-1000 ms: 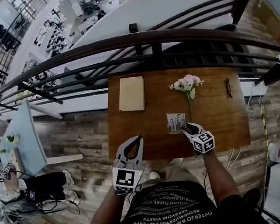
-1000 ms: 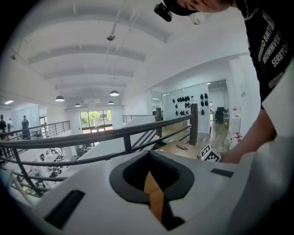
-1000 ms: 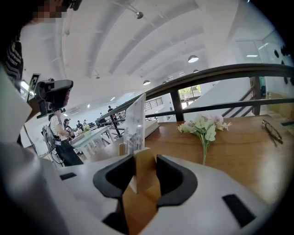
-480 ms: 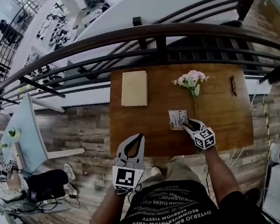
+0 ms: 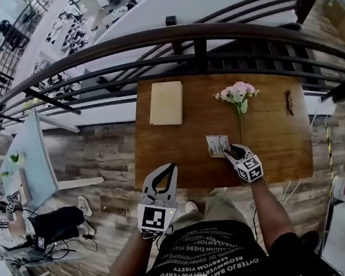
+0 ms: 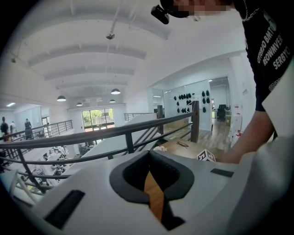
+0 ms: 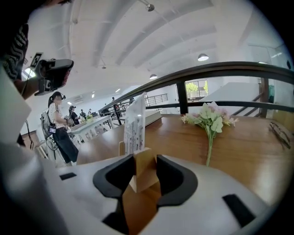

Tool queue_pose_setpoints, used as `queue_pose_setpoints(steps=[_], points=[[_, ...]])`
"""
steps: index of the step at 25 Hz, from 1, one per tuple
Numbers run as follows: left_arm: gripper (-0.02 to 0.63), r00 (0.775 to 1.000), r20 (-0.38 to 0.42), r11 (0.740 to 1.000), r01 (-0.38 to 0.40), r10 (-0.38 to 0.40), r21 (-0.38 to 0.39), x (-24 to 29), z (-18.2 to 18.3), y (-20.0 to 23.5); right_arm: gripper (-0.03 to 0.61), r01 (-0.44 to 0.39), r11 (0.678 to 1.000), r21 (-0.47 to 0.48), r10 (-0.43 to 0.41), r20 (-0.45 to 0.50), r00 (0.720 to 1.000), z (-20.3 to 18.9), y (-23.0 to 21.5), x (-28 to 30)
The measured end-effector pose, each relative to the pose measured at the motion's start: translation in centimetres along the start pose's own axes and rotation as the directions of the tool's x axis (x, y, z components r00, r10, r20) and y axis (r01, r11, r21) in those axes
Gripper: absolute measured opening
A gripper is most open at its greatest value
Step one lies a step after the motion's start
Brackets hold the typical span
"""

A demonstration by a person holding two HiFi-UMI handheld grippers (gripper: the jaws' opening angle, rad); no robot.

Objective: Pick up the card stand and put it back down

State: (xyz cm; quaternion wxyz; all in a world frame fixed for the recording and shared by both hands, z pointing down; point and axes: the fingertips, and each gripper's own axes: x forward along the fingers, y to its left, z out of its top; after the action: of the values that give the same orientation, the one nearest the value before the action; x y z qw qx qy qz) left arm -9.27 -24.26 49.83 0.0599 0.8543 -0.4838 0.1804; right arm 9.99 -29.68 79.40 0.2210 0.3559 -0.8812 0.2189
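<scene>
Right claw (image 5: 229, 153) is closed on the card stand (image 5: 217, 145), with the wooden base (image 7: 143, 172) pinched between the two dark pads, which are held part open by the width of the block. The printed card is seen standing upright out of the base, just ahead of the claw tips in the right gripper view. The card stand is placed at the near middle of the table (image 5: 271, 148), slightly right of centre from the head view; whether the base is resting on the wood or held just above it cannot be told. Left claw (image 6: 148, 156) is seen with its tips together and nothing between them, only a strip of table showing through the gap lower down. It is held at the near left corner of the table, well apart from the card stand. A beige book (image 5: 166, 103) is lying flat at the far left of the table. A bunch of pink flowers (image 5: 237, 92) is laid just beyond the card stand, stem pointing toward the near edge. Glasses (image 5: 289, 102) are lying near the far right edge. A dark railing (image 5: 91, 60) is run along the far side of the table.
</scene>
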Motion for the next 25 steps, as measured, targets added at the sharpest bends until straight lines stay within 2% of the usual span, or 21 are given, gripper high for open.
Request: queue_pose_setpoints(steps=[12,17,19,22,25], points=[[0.023,1.0,-0.025,1.0,-0.007,0.007,0.01,-1.6,-1.2,-0.7,0.172,0.004,0.991,-0.131,-0.015,-0.081,0.997,-3.0,0.4,0.4],[0.023,1.0,-0.025,1.0,-0.008,0.008,0.016,-2.1,-1.3,-0.5,0.185,0.028,0.989,-0.144,-0.045,-0.113,0.993,-3.4,0.2,0.7],[0.023,1.0,-0.017,1.0,-0.009,0.009,0.015,-2.3,-1.2,-0.6,0.22,0.029,0.989,-0.144,-0.048,-0.128,0.991,-3.6,0.2,0.4],[0.024,1.0,0.001,1.0,-0.009,0.009,0.013,-2.8,-0.7,-0.8,0.261,0.046,0.991,-0.127,-0.061,-0.112,0.992,-3.4,0.5,-0.9],[0.023,1.0,0.02,1.0,-0.005,0.005,0.015,-3.3,-0.3,-1.2,0.27,0.087,0.99,-0.112,-0.095,-0.072,0.993,-2.5,0.4,-3.1]])
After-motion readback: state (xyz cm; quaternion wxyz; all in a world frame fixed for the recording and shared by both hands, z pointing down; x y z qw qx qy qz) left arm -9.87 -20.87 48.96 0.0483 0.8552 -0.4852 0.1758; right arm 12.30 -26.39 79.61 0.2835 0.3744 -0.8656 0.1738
